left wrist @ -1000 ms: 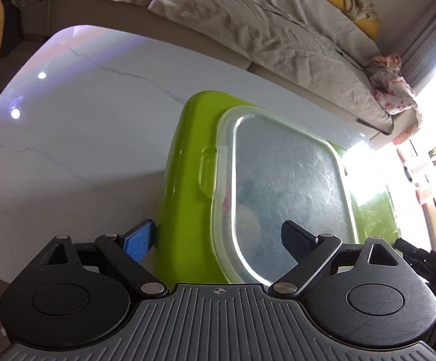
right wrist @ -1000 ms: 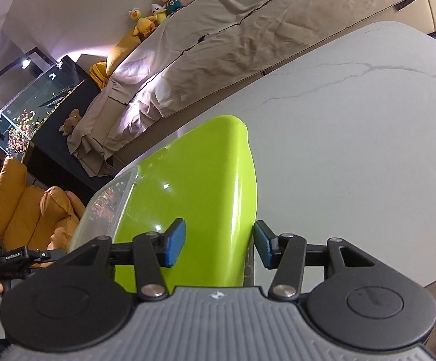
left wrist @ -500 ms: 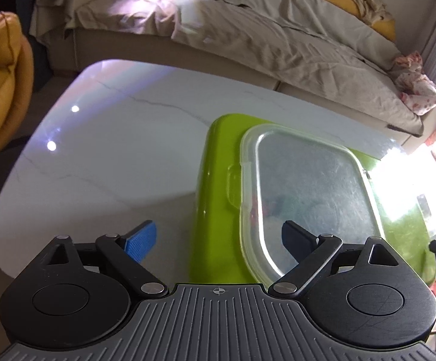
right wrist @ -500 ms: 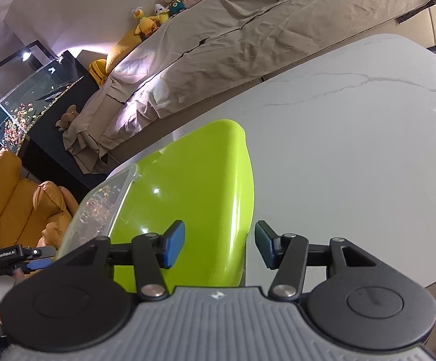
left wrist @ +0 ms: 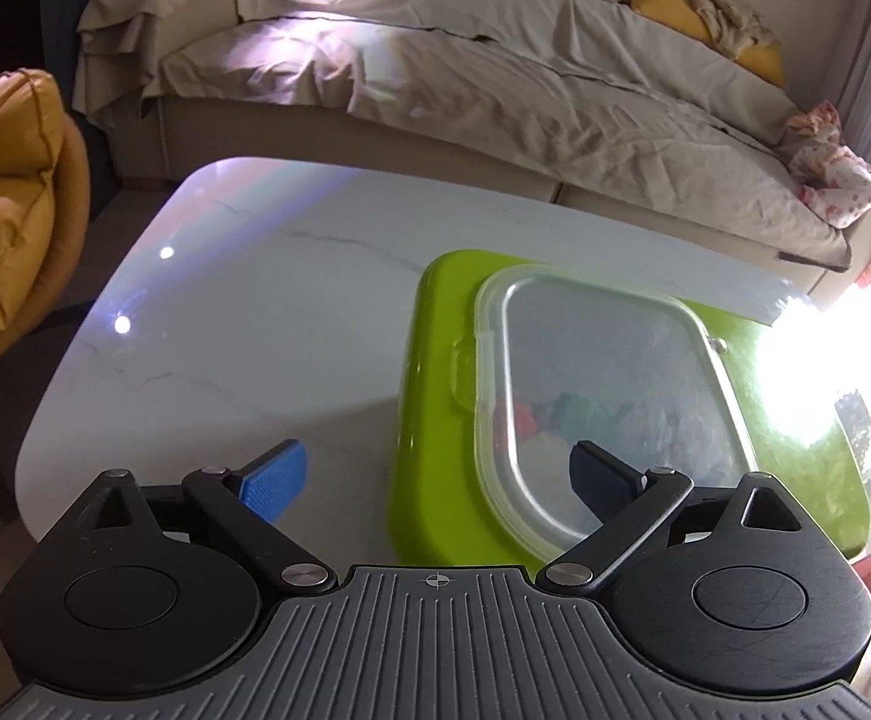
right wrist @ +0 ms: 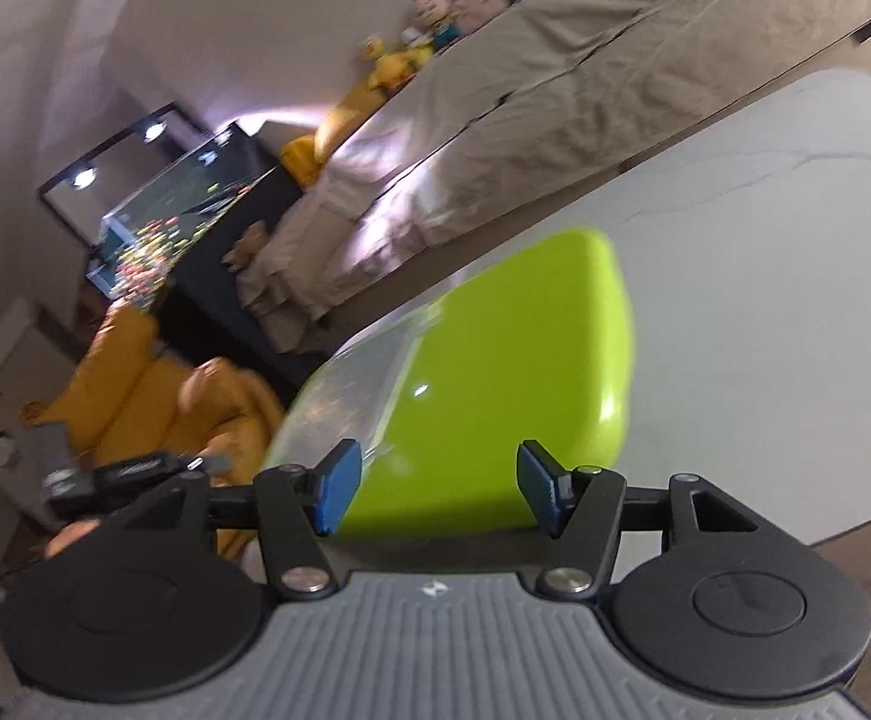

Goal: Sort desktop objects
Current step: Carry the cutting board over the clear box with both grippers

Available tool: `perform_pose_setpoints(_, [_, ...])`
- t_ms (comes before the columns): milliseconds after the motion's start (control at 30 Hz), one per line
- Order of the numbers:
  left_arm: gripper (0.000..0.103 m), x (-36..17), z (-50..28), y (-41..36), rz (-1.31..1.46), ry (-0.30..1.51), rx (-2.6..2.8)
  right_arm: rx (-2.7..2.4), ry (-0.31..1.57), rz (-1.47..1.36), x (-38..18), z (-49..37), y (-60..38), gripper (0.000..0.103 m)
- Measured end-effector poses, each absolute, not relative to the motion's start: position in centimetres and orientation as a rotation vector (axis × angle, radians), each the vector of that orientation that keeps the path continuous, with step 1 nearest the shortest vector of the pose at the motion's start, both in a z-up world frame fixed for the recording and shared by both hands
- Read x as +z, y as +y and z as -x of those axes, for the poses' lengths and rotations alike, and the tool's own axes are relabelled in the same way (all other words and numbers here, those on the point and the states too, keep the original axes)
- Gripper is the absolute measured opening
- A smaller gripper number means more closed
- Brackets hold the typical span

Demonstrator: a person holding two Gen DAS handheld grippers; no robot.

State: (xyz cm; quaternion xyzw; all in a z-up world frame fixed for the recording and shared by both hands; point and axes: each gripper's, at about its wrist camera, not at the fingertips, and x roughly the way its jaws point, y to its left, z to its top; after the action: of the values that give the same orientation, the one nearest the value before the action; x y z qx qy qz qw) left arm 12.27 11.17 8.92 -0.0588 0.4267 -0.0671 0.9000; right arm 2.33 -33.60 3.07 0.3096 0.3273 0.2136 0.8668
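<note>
Both your grippers, left (left wrist: 438, 468) and right (right wrist: 429, 492), have backed off, wide open, empty; lidded green box (left wrist: 435, 396) at lower right looks packed, sorting near finished.

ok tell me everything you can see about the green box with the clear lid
The green box is glossy lime plastic with rounded corners, resting flat on the white marble table. A frosted, scratched clear lid with a side tab covers its top; blurred coloured items show through. Both the left gripper and the right gripper are open near its edges, touching nothing as far as can be seen.
</note>
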Motion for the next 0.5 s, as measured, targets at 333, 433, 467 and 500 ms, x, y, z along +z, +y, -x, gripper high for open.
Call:
perform_pose_setpoints(333, [0.099,10.4,-10.2,10.5,0.006,0.813,-0.043,0.407,0.914,-0.465,-0.1,-3.3,-25.1,0.065])
perform_pose_setpoints(433, [0.099,11.3,-8.4,10.8,0.021,0.782,-0.002,0.366,0.942,-0.433,-0.2,-3.7,-23.6,0.072])
perform_pose_setpoints(467, [0.099,11.5,-7.7,11.0,0.036,0.77,0.007,0.363,0.945,-0.422,-0.2,-3.7,-23.1,0.075])
perform_pose_setpoints(500, [0.1,11.7,-6.8,11.1,0.056,0.756,0.012,0.361,0.948,-0.411,-0.2,-3.6,-22.7,0.077])
